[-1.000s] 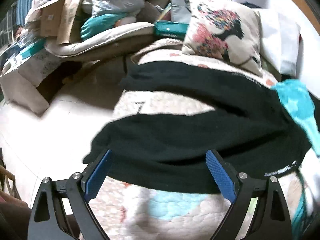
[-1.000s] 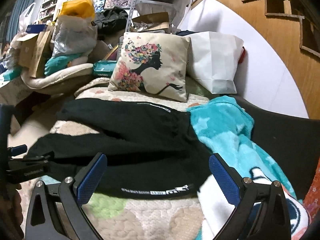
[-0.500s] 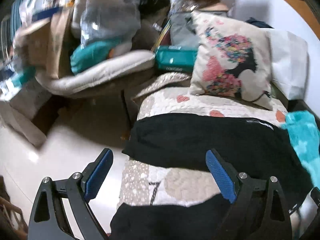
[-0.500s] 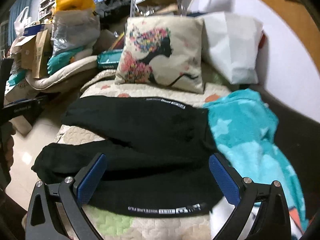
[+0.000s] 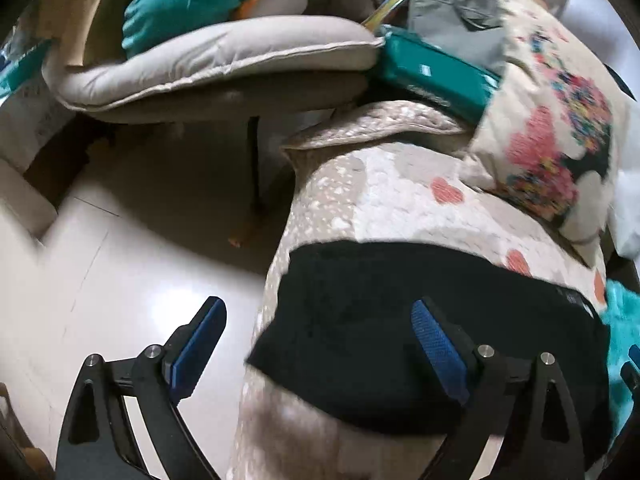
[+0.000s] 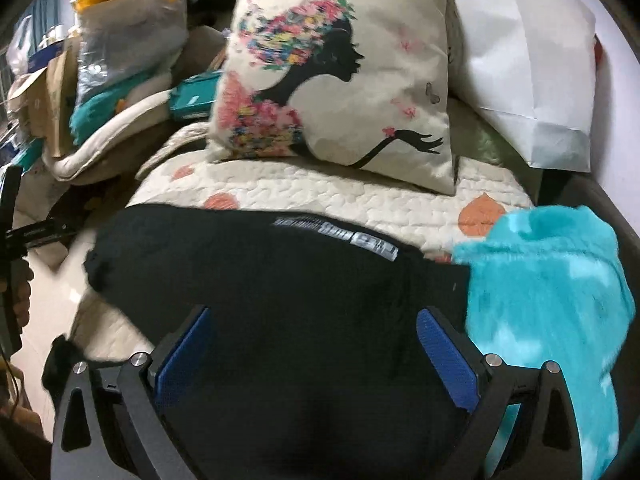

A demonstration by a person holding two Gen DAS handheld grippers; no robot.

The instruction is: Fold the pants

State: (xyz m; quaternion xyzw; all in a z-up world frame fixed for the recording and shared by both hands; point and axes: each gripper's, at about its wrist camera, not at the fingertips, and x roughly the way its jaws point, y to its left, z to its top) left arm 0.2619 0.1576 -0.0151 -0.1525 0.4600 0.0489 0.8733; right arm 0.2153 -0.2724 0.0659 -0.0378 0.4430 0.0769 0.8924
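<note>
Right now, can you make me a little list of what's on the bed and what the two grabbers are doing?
pants: black pants spread flat on the quilt
pants print: white lettering along the far edge
blanket: fluffy turquoise blanket at the pants' right end
pillow: flower-lady pillow behind the pants
left gripper: open, at the pants' left end, holding nothing
right gripper: open, over the pants, holding nothing
</note>
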